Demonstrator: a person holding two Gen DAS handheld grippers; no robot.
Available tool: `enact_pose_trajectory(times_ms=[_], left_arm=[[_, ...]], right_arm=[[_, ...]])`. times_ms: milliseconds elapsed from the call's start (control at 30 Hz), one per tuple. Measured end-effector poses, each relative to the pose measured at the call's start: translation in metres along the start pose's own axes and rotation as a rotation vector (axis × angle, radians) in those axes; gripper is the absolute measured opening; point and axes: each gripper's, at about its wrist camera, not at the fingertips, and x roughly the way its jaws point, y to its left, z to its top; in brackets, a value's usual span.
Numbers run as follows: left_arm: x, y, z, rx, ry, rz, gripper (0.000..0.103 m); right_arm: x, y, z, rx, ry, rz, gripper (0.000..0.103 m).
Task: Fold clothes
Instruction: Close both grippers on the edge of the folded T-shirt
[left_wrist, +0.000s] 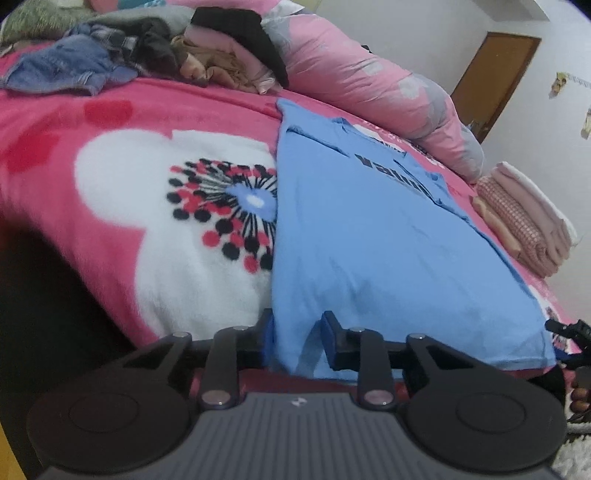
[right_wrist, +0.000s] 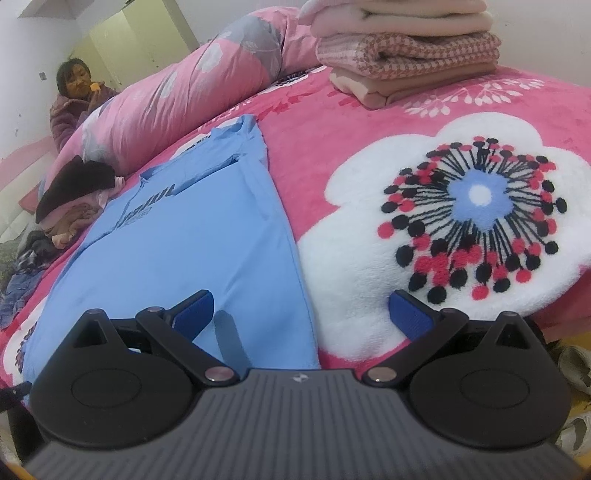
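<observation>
A light blue T-shirt (left_wrist: 369, 236) with dark lettering lies flat on the pink flowered blanket (left_wrist: 55, 155), its sleeves folded in. My left gripper (left_wrist: 297, 332) is at the shirt's near left corner, its jaws narrow, with a bunched fold of the hem pressed between the blue pads. In the right wrist view the same T-shirt (right_wrist: 177, 240) runs away to the upper left. My right gripper (right_wrist: 303, 314) stands wide open over the shirt's near right corner; one pad hovers above the cloth, the other above the blanket (right_wrist: 332, 122).
A stack of folded clothes (left_wrist: 524, 218) (right_wrist: 406, 51) sits at the bed's far right. A heap of unfolded clothes (left_wrist: 110, 55) lies at the far left beside a rolled pink quilt (left_wrist: 369, 85). A person (right_wrist: 74, 107) sits behind the bed. A brown door (left_wrist: 495, 81) is in the wall.
</observation>
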Motion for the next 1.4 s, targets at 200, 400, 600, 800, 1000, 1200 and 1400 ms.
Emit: enact_pose_trajectory(times_ms=[200, 400, 600, 800, 1000, 1200, 1400], left_arm=[[0.005, 0.003, -0.001, -0.007, -0.006, -0.014, 0.027], [0.006, 0.004, -0.001, -0.025, -0.002, -0.013, 0.027], [0.007, 0.003, -0.002, -0.047, -0.009, -0.002, 0.027], [0.008, 0.004, -0.002, -0.053, -0.012, -0.004, 0.027], [0.007, 0.005, -0.003, -0.059, -0.014, -0.011, 0.027], [0.005, 0.003, -0.002, -0.056, -0.006, 0.003, 0.016], [-0.009, -0.003, -0.001, -0.064, -0.017, -0.033, 0.005]], right_arm=[[-0.008, -0.009, 0.010, 0.093, 0.007, 0.034, 0.102], [-0.023, -0.033, 0.018, 0.230, -0.064, 0.093, 0.095], [-0.013, -0.040, 0.020, 0.275, -0.017, 0.121, 0.081], [-0.013, -0.042, 0.013, 0.256, 0.063, 0.124, 0.063], [-0.017, -0.039, -0.004, 0.229, 0.169, 0.152, 0.032], [-0.015, -0.035, -0.009, 0.230, 0.176, 0.163, 0.016], [-0.032, -0.033, -0.006, 0.244, 0.094, 0.198, 0.004]])
